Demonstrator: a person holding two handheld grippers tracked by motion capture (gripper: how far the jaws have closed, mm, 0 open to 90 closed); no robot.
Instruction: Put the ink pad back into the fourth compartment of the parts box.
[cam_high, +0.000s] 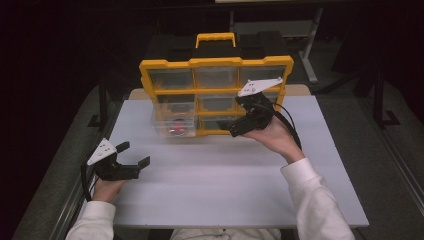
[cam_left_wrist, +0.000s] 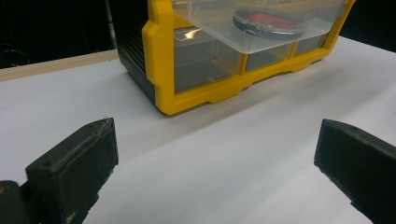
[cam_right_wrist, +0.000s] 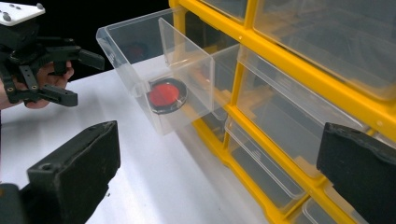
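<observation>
A yellow drawer cabinet (cam_high: 216, 62) with clear drawers stands upright at the far middle of the white table. Its left middle drawer (cam_high: 174, 122) is pulled out and holds a red disc with a black rim (cam_high: 177, 130). The right gripper view shows that drawer (cam_right_wrist: 140, 51) and the disc (cam_right_wrist: 166, 94) through its clear wall. My right gripper (cam_high: 236, 117) is open in front of the cabinet's lower right drawers, nothing between its jaws. My left gripper (cam_high: 135, 154) is open and empty above the table at the near left, facing the cabinet (cam_left_wrist: 161, 65) and drawer (cam_left_wrist: 261, 28).
The white table (cam_high: 225, 185) spreads toward the person from the cabinet. A black case with a yellow handle (cam_high: 216, 39) sits behind the cabinet. A metal stand (cam_high: 310, 45) is at the back right. The person's sleeves come in from the bottom edge.
</observation>
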